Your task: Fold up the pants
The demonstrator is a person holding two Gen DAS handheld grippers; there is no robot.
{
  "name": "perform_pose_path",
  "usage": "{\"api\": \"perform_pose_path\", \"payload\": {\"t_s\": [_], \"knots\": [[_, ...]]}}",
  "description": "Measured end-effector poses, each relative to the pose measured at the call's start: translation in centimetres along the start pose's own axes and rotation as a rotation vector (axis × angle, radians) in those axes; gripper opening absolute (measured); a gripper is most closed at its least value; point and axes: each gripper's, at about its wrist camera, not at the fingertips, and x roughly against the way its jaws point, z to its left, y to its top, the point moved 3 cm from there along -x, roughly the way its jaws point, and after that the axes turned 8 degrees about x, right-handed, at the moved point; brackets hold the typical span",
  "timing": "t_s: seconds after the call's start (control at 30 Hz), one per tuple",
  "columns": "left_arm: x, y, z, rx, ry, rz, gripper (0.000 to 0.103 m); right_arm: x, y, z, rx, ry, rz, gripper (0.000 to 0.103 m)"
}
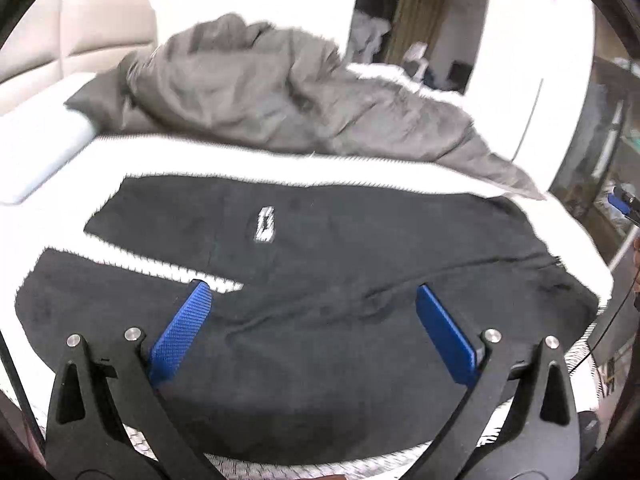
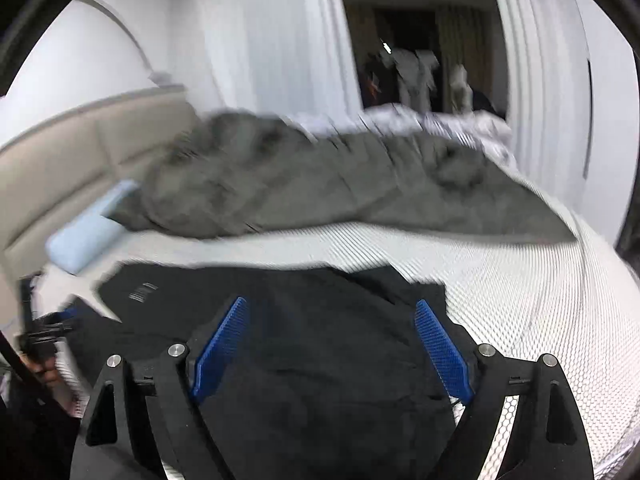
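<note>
A: What colour are the pants [image 1: 328, 320]?
B: They are black, with a small white logo [image 1: 265, 225] printed on them.
A: And the bed [image 2: 520, 292]?
B: Its cover is white with a fine honeycomb pattern. A grey blanket [image 1: 280, 96] lies on it, and a pale blue pillow [image 2: 86, 236].
A: The fingers [image 1: 182, 330]?
B: Their pads are blue with a dotted texture, on black arms with silver bolts. The headboard [image 2: 72, 156] is beige.
</note>
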Motion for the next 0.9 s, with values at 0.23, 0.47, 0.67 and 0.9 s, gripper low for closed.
{"api": "perform_pose_path", "payload": {"t_s": [0.23,0.47,0.67,0.9], "knots": [[2.4,4.0,-1.4,-0.018,0.004,-0.020,0.102,9.5,6.0,0.7,-0.039,-0.099,-0.172,0.102],[-3.1,7.3,-2.2,0.028,0.012,0.048,0.102,-0.7,8.8,-5.6,-0.074,-0.113,0.032,0.102],[-11.7,5.2,-1.1,0.091,0.047,0.159,0.102,-14.7,4.0,-11.8,-0.126,-0.124,0.295,0.093],[-15.9,3.6,-0.9,0.069,0.076,0.208,0.102,-24.9,-2.4,-17.6,-0.220,-0.108,0.530,0.089]]}}
